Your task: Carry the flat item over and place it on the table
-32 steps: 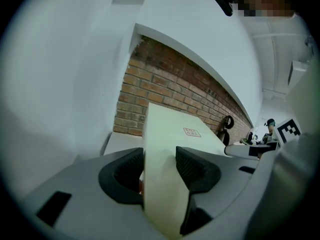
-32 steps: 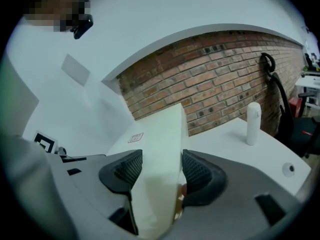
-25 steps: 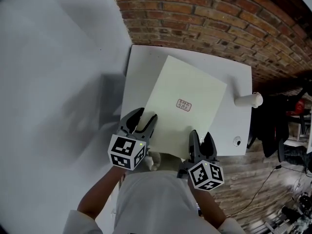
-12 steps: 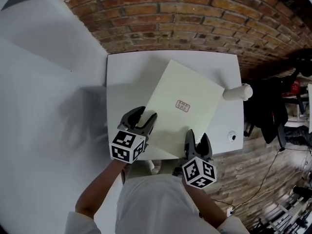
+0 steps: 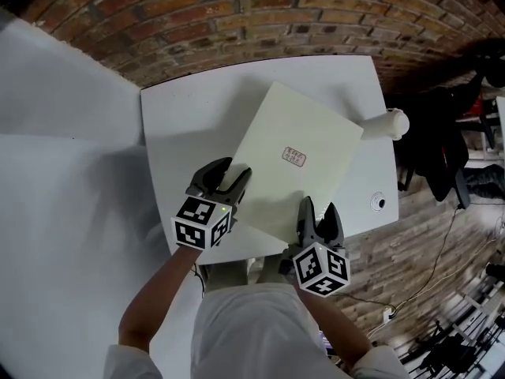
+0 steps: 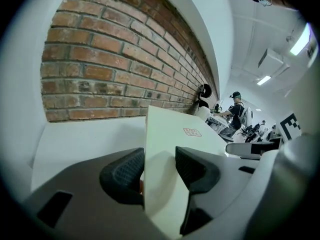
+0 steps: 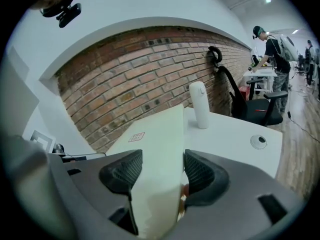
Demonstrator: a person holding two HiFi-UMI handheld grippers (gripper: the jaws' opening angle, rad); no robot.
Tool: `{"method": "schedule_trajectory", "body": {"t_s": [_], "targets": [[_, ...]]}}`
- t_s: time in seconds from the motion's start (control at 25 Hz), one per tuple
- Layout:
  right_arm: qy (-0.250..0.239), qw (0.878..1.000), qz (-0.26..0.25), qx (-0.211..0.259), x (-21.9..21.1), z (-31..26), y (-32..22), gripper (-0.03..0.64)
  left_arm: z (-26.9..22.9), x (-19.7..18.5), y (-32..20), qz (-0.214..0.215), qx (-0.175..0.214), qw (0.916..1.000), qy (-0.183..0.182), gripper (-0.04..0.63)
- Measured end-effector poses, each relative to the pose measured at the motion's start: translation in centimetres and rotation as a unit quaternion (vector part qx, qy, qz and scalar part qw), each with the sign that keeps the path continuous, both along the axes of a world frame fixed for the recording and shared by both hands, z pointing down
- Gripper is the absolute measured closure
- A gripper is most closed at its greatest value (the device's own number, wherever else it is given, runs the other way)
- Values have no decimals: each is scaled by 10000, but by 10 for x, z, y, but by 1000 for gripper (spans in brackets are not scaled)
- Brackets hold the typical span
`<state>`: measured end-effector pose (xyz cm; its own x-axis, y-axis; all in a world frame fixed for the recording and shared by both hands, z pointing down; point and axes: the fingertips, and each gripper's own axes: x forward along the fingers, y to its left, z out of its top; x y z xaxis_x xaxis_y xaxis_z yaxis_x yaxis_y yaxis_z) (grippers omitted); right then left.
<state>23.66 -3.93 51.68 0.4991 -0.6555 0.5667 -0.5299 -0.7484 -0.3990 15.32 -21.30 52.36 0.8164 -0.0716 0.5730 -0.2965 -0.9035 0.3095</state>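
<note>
A flat cream board (image 5: 296, 160) with a small red-printed label (image 5: 293, 157) hangs tilted over the white table (image 5: 185, 117). My left gripper (image 5: 223, 178) is shut on its near left edge. My right gripper (image 5: 317, 215) is shut on its near right edge. In the left gripper view the board (image 6: 170, 144) stands on edge between both pads of the left gripper (image 6: 157, 171). The right gripper view shows the same board (image 7: 155, 144) pinched in the right gripper (image 7: 162, 174). I cannot tell whether the far corner touches the table.
A white bottle (image 5: 388, 125) stands at the table's right side, close to the board's right corner, also seen as the bottle (image 7: 200, 105). A round cable grommet (image 5: 378, 202) sits near the front right. A brick wall (image 5: 237, 14) backs the table; a black chair (image 5: 442, 133) stands right.
The board and both grippers have moved forward over the table, which now lies more fully beneath it. Both grips look the same.
</note>
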Motion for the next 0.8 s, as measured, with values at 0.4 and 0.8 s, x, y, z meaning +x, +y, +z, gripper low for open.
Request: {"method": "schedule_trajectory", "body": {"t_s": [0.4,0.8], "targets": [[-287,9987,386,-194,8,62,14,348,57,22,7,357,-151,9990,-206,391],[-418,9977,418,-320,17,101,11,348,87,32,2,309,-34,9991,-271,405]]}}
